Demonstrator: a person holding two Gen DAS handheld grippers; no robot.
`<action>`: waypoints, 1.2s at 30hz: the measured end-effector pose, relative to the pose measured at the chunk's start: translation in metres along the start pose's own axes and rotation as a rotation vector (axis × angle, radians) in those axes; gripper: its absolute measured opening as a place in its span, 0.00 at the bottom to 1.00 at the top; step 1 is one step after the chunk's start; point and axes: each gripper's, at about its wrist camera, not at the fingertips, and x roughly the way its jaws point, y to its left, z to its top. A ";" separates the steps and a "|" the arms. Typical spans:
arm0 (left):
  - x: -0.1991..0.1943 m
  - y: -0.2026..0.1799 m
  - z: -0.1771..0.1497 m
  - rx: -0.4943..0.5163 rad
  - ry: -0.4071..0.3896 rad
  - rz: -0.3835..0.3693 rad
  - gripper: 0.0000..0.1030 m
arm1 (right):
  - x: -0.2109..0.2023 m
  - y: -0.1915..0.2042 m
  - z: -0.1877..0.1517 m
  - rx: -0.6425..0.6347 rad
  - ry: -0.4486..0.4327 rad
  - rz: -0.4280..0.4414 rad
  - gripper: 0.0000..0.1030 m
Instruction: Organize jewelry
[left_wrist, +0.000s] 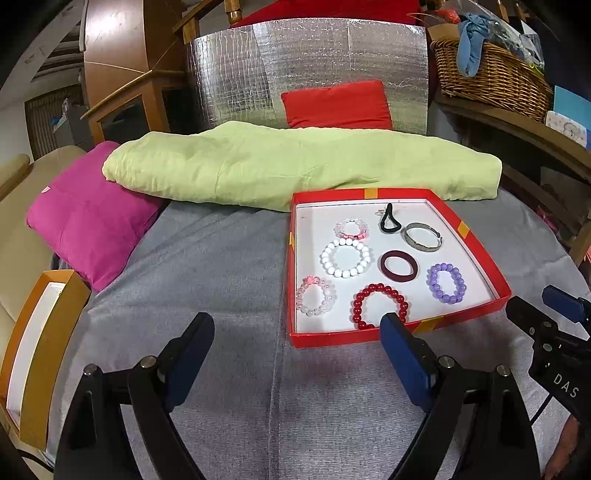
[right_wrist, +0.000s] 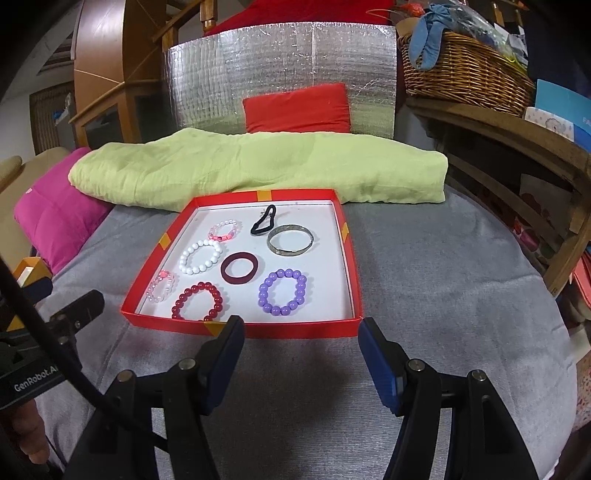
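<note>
A shallow red box (left_wrist: 369, 338) (right_wrist: 295, 329) lies on the grey cloth and holds several pieces: a red bead bracelet (left_wrist: 380, 305) (right_wrist: 197, 301), a purple bead bracelet (left_wrist: 447, 282) (right_wrist: 283, 291), a white bead bracelet (left_wrist: 346, 257) (right_wrist: 200, 256), a dark maroon ring (left_wrist: 399, 267) (right_wrist: 239, 268), a silver bangle (left_wrist: 422, 236) (right_wrist: 291, 240), a black hair tie (left_wrist: 388, 218) (right_wrist: 263, 219) and two pale pink bracelets. My left gripper (left_wrist: 297, 328) is open and empty just before the box's near left corner. My right gripper (right_wrist: 301, 334) is open and empty at the box's near edge.
An orange box (left_wrist: 44, 354) with a white inside stands at the left edge. A green folded blanket (left_wrist: 295, 166), a magenta cushion (left_wrist: 92, 218) and a red cushion (left_wrist: 338, 105) lie behind. A wicker basket (right_wrist: 465, 70) sits on a wooden shelf at the right.
</note>
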 end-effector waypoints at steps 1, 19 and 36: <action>0.000 0.000 0.000 0.000 -0.001 -0.001 0.89 | 0.000 -0.001 0.000 0.002 -0.001 0.002 0.66; -0.001 0.004 0.003 -0.015 -0.006 0.012 0.89 | -0.002 0.003 0.001 -0.005 0.000 0.018 0.66; 0.000 0.005 0.003 -0.022 -0.005 0.016 0.89 | 0.000 0.004 -0.001 -0.015 0.004 0.020 0.66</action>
